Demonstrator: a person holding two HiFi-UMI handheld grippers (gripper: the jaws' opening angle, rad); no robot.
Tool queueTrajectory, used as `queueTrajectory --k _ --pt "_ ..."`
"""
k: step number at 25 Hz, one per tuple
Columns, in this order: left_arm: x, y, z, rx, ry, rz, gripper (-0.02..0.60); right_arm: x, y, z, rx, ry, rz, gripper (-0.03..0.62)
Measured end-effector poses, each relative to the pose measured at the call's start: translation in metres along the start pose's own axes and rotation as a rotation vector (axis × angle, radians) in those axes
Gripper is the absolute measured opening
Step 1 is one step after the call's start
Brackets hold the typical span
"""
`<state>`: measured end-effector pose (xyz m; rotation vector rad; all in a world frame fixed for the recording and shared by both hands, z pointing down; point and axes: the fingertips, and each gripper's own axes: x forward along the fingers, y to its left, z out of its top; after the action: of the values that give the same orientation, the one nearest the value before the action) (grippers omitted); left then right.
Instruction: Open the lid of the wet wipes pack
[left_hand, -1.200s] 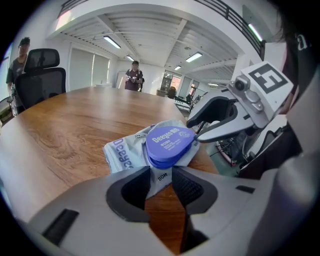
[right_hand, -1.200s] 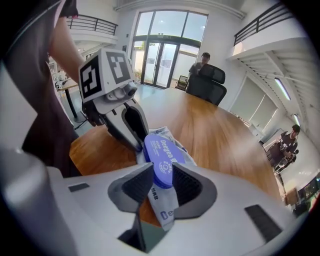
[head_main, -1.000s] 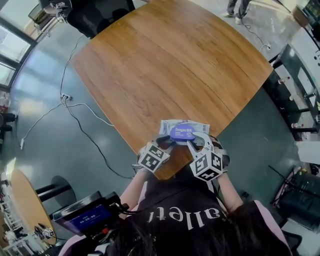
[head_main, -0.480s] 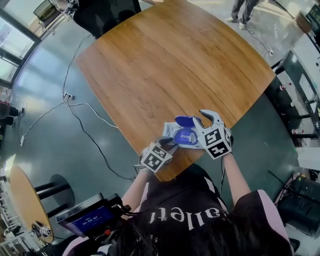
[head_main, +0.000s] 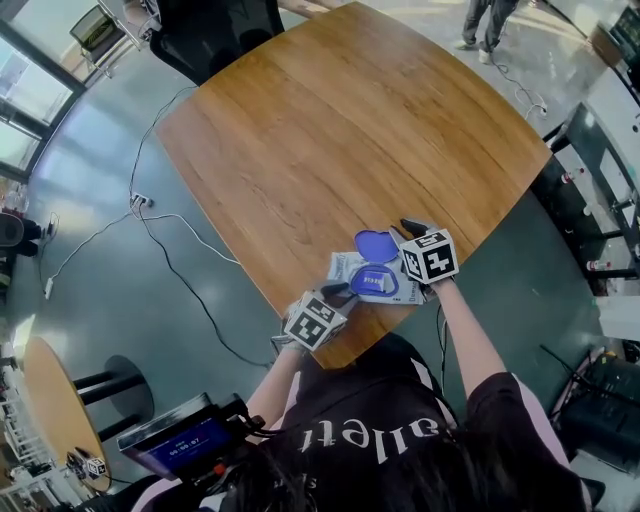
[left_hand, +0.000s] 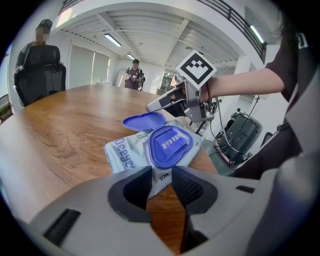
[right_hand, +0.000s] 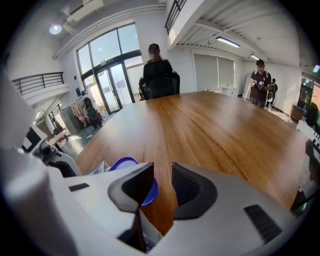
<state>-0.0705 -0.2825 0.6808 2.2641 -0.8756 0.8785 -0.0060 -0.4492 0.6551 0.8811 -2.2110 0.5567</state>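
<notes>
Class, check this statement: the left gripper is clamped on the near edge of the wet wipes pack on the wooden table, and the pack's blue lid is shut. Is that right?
Not quite. The blue lid is open, flipped back off the wet wipes pack; the left gripper view shows it. The rest holds: the left gripper is clamped on the pack's near edge, on the wooden table.

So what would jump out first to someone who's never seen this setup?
Probably the wet wipes pack at the near edge of the big wooden table, with its blue lid flipped up and open. The left gripper pinches the pack's near edge. The right gripper, jaws apart and empty, sits just beside the lid.
</notes>
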Motion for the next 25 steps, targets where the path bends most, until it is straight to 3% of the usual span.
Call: queueTrajectory --k 9,16,18,21,25 --pt "-0.002 0.000 -0.001 -0.001 0.001 0.006 0.123 -0.057 0.011 0.023 -0.008 -0.174 -0.056 0.101" --pt "-0.013 -0.005 0.002 0.059 -0.045 0.024 0.116 -0.117 0.053 -0.008 0.091 -0.234 -0.053 0.101" --pt "-0.019 -0.008 0.007 0.016 -0.093 0.001 0.102 -0.127 0.070 -0.022 0.130 -0.237 -0.051 0.101" --pt "-0.034 -0.008 0.013 -0.096 -0.200 -0.037 0.017 -0.139 0.096 -0.041 0.194 -0.252 -0.034 0.101" --pt "-0.065 -0.015 0.021 -0.154 -0.304 -0.072 0.012 -0.145 0.133 -0.062 0.234 -0.256 -0.031 0.101"
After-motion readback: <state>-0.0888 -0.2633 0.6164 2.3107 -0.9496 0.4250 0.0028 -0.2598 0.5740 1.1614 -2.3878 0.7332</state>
